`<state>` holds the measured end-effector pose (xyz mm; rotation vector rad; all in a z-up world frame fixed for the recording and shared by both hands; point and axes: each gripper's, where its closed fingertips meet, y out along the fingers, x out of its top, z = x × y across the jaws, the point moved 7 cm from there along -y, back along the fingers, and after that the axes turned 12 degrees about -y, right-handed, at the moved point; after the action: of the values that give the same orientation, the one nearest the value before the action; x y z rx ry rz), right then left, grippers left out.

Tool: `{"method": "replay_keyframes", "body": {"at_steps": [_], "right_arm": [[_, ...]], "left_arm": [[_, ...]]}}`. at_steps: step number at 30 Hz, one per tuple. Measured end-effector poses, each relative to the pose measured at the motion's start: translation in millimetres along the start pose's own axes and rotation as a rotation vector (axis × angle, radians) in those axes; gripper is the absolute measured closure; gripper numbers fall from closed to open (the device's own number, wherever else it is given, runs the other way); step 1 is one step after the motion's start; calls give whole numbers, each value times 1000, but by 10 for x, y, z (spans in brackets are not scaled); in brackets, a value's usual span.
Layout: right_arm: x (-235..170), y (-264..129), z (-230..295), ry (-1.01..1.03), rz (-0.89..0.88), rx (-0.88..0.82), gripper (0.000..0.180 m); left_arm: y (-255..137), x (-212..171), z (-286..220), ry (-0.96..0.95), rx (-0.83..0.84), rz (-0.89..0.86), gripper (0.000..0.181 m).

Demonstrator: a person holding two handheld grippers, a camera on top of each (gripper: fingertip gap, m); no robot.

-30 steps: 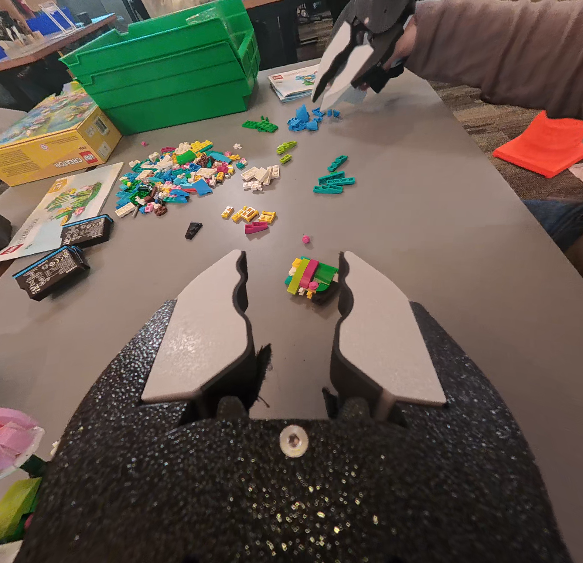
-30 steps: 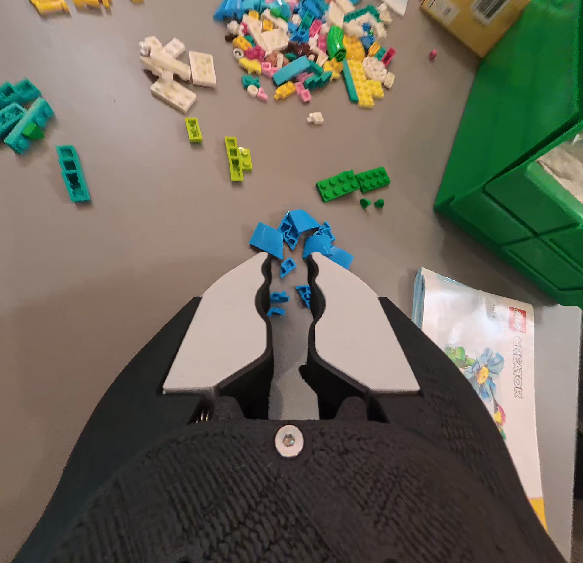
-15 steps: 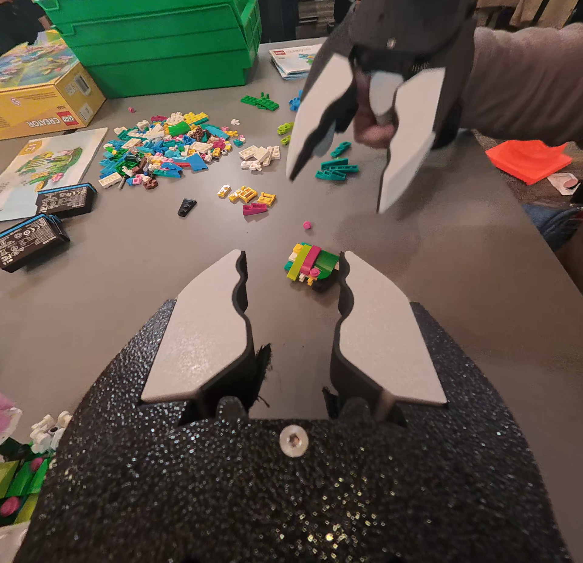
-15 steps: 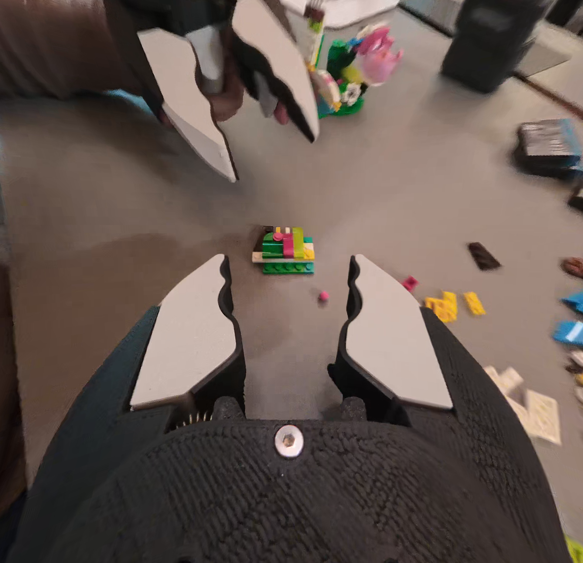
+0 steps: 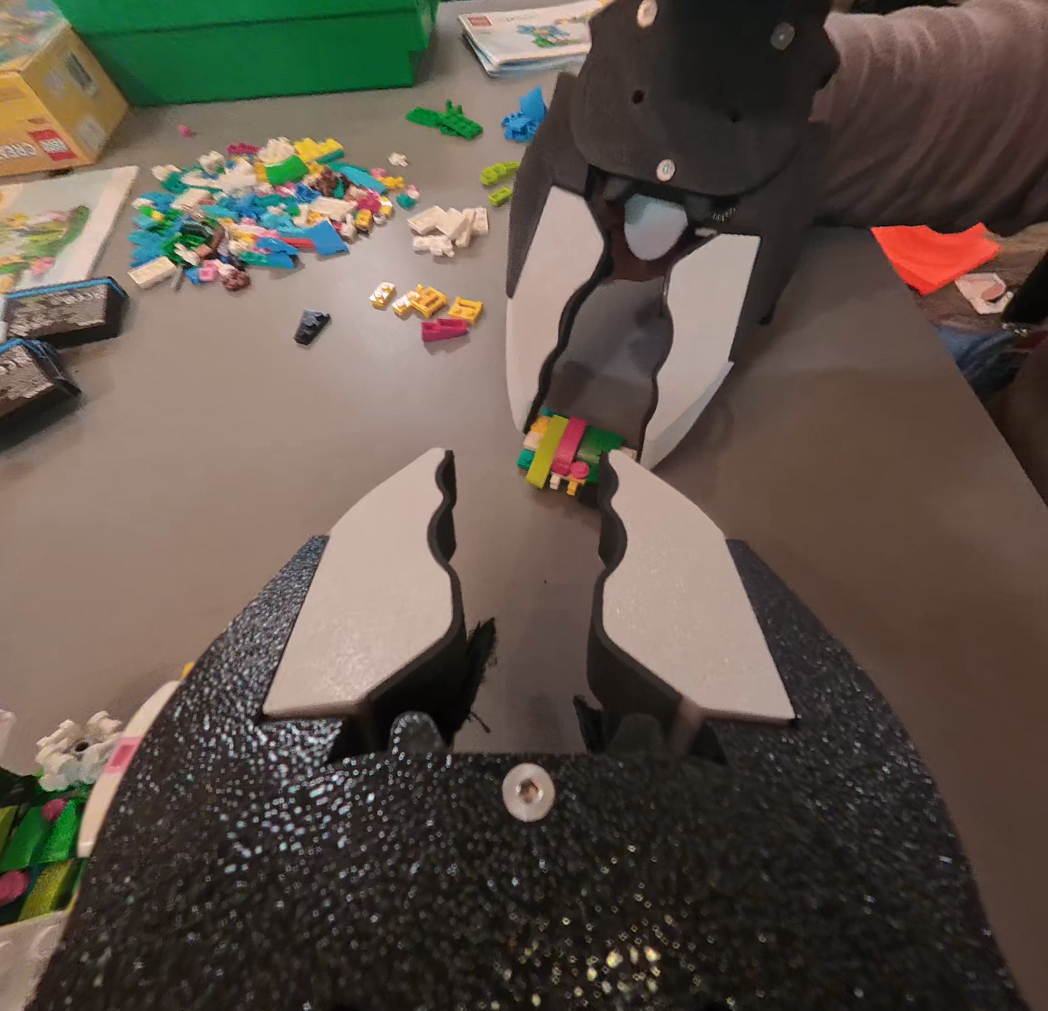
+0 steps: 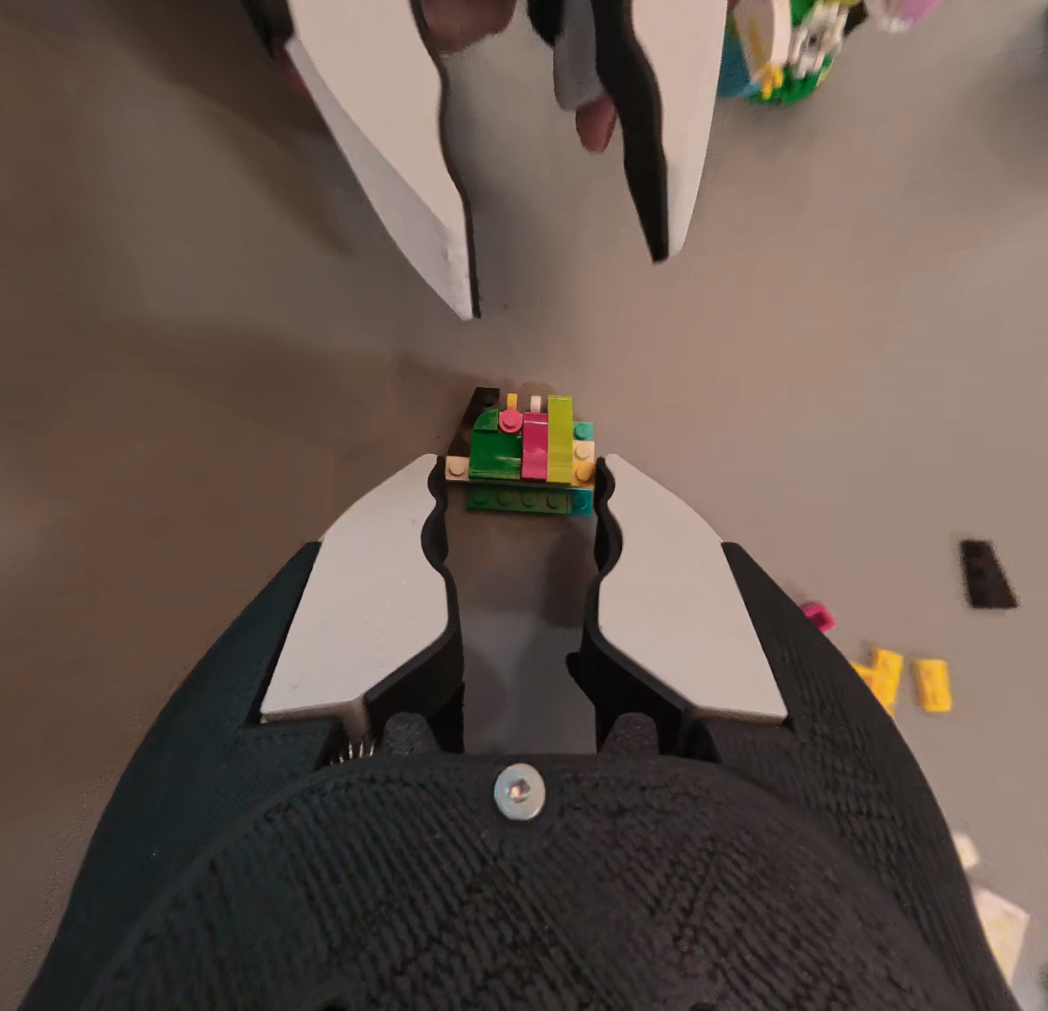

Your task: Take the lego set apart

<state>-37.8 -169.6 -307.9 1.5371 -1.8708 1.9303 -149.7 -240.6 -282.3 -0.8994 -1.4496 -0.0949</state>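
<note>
A small multicoloured brick assembly of green, pink, lime and yellow plastic pieces (image 6: 524, 451) lies on the grey table (image 5: 227, 445), between the two facing tongs. The right tongs (image 6: 519, 465) stand spread, their tips just beside the assembly's two ends. The left tongs (image 5: 527, 462) are also spread, empty, with one tip near the assembly.

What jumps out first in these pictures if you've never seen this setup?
A small multicoloured lego block on the grey table, with two open grippers closing in from opposite sides: the right gripper and the left gripper. Behind it, a bright heap of loose bricks lies before stacked green bins.
</note>
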Motion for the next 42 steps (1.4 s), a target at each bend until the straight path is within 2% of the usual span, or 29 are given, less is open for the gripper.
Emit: {"method": "replay_keyframes", "body": {"at_steps": [3, 8, 10, 13, 14, 16, 17, 19, 22, 25, 28, 32, 34, 37, 42], "right_arm": [[87, -7, -39, -119, -59, -96, 131], [332, -138, -40, -325, -258, -240, 131], [390, -173, -36, -413, -294, -306, 131], [452, -187, -8, -503, -318, -362, 131], [460, -182, -3, -519, -313, -377, 131], [464, -177, 2, -556, -310, -414, 131], [467, -189, 9, -570, -323, -432, 138], [464, -256, 34, -556, -393, -398, 141], [464, -340, 40, -466, -503, -350, 135], [451, -263, 17, -468, -401, -354, 135], [464, -158, 59, -504, -286, -300, 156], [450, -43, 125, -555, -139, -233, 172], [463, -24, 145, -594, -111, -232, 175], [484, -6, 177, -672, -103, -262, 175], [474, 20, 301, -929, -90, -382, 175]], "left_arm": [[23, -47, 25, -58, -23, 27, 131], [1, -28, 83, -242, -112, 7, 120], [-24, 4, 72, -319, -199, -30, 129], [-59, 40, 1, -370, -348, -70, 158], [-60, 45, -9, -375, -358, -80, 159], [-67, 41, 1, -352, -346, -96, 161], [-69, 40, 7, -335, -332, -95, 164], [-72, 27, 27, -216, -218, -89, 168], [-71, 64, -10, -36, -61, -32, 168], [-5, 20, -75, 164, 86, 80, 168], [93, -71, -154, 311, 151, 204, 168], [140, -93, -222, 428, 182, 310, 168], [134, -106, -230, 427, 168, 343, 168], [103, -116, -207, 319, 99, 352, 169], [76, -163, -182, 162, -49, 337, 168]]}}
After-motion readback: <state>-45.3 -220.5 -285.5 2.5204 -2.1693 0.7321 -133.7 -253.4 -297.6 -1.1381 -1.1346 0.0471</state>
